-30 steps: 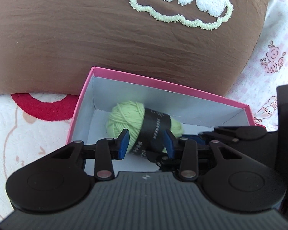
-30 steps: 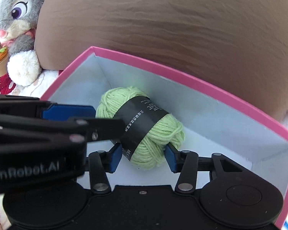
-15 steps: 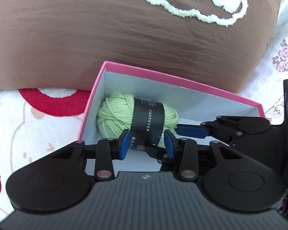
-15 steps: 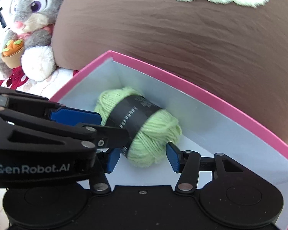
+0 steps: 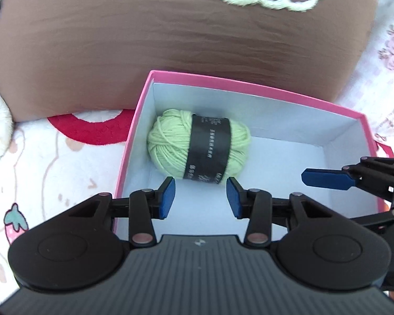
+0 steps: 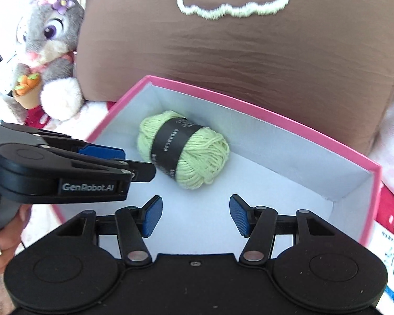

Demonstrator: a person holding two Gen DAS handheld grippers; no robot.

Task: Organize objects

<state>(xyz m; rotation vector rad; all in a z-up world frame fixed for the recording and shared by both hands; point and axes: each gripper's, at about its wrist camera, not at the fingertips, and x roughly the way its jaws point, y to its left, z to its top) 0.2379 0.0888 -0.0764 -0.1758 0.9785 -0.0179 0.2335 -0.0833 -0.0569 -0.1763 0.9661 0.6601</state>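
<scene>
The yarn (image 5: 198, 147) lies on its side on the floor of the box (image 5: 252, 86), just ahead of the left tool (image 5: 200, 197) and a little ahead and to the left of the right tool (image 6: 194, 216), close to the box's far-left corner. Both tools hang released, jaws spread with nothing between them, and neither touches the ball. It looks light and soft: a small skein of pale green wool that should squash under pressure and spring back, so a moderate squeeze ought to be enough. The black paper band (image 5: 208, 150) round its middle is probably the firmest and smoothest part (and the likeliest to slip or tear), so the wool on either side of it seems the better place to close on, across the short width of the skein. Loose strands could catch on a pad (image 5: 166, 197). The box itself looks like thin card, light enough to shift if nudged. A brown cushion (image 6: 249, 52) stands beyond the box, and a plush rabbit (image 6: 48, 34) sits far to the left of the right tool.
</scene>
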